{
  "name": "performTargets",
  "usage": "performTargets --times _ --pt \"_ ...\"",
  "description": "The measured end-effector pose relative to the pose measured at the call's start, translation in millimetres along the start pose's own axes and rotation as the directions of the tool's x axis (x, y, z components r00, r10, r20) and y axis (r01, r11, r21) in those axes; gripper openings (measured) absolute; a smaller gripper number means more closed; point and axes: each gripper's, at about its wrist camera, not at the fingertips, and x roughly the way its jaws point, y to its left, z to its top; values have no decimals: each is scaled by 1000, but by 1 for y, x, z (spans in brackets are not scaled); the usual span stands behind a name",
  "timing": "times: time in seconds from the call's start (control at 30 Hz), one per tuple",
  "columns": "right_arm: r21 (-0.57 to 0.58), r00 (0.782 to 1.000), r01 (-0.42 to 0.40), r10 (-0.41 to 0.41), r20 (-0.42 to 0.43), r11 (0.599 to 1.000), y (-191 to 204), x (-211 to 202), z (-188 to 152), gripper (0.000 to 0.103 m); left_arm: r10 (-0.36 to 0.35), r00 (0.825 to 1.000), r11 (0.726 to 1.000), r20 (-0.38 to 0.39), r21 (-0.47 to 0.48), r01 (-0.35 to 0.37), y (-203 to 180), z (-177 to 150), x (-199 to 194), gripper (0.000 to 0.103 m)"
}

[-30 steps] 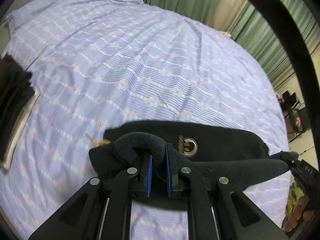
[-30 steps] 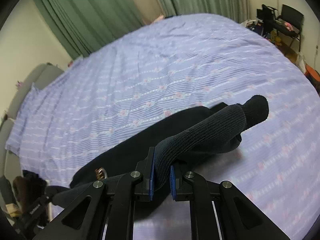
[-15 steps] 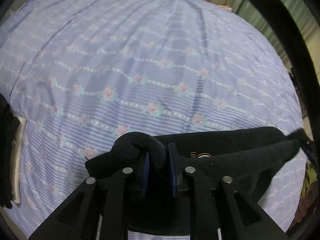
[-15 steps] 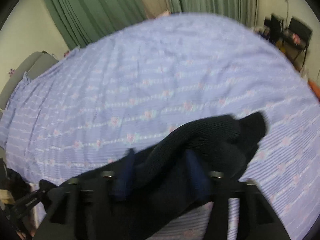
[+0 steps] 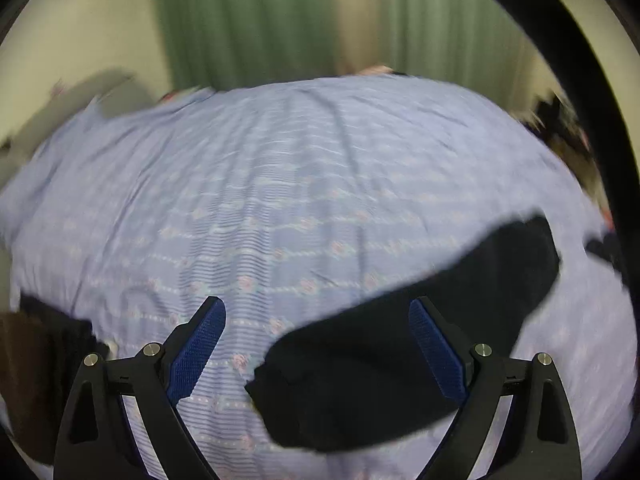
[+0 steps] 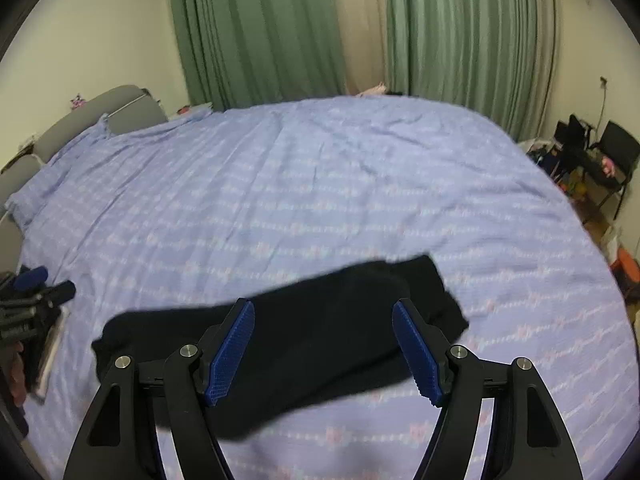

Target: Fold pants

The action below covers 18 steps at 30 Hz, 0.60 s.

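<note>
Across the left wrist view, the left gripper (image 5: 317, 340) hangs above a bed sheet (image 5: 280, 184) of pale blue-violet cloth with rows of small pink flowers. Its jaws stand spread wide, the blue ribbed pads (image 5: 197, 350) far apart, and nothing is between them in a grip. The black pants (image 5: 400, 344) lie flat on the sheet as a folded, elongated bundle, slanting from the lower middle up toward the right; the right-hand pad overlaps the cloth in the picture, though whether it touches cannot be told (the whole view is smeared by motion). A dark heap (image 5: 36, 368) sits at the left edge of the bed, too blurred to name. Green curtains (image 5: 248, 20) hang behind the bed.

From the right wrist view, the right gripper (image 6: 323, 350) is likewise parted wide and holds nothing. The pants (image 6: 320, 332) stretch across the sheet (image 6: 320, 184) just beyond the fingertips, one end near the left side, the other reaching right of the jaws, with layered edges visible at that right end. A grey headboard (image 6: 120, 112) stands at the far left (partly covered by the sheet). Black gear (image 6: 28, 304) lies at the left edge of the bed, and a black chair (image 6: 616, 152) stands among clutter at the right wall.
</note>
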Motion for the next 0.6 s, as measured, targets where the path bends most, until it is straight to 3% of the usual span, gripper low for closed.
performTargets --times 0.13,0.27,0.47,0.6 --pt "6 995 -62 63 -81 998 -9 11 -29 72 -13 1000 990 -27 140 17 -34 -46 3 94" --pt "4 976 -147 146 -163 989 -2 24 -61 71 -11 996 993 -88 115 21 -33 -87 11 94" --pt "52 944 -219 225 -241 974 25 44 -98 64 15 987 992 -160 -121 -35 25 -111 27 94" --pt "71 933 -230 240 -267 971 40 57 -111 57 -29 990 939 -140 -343 -21 80 -103 44 93"
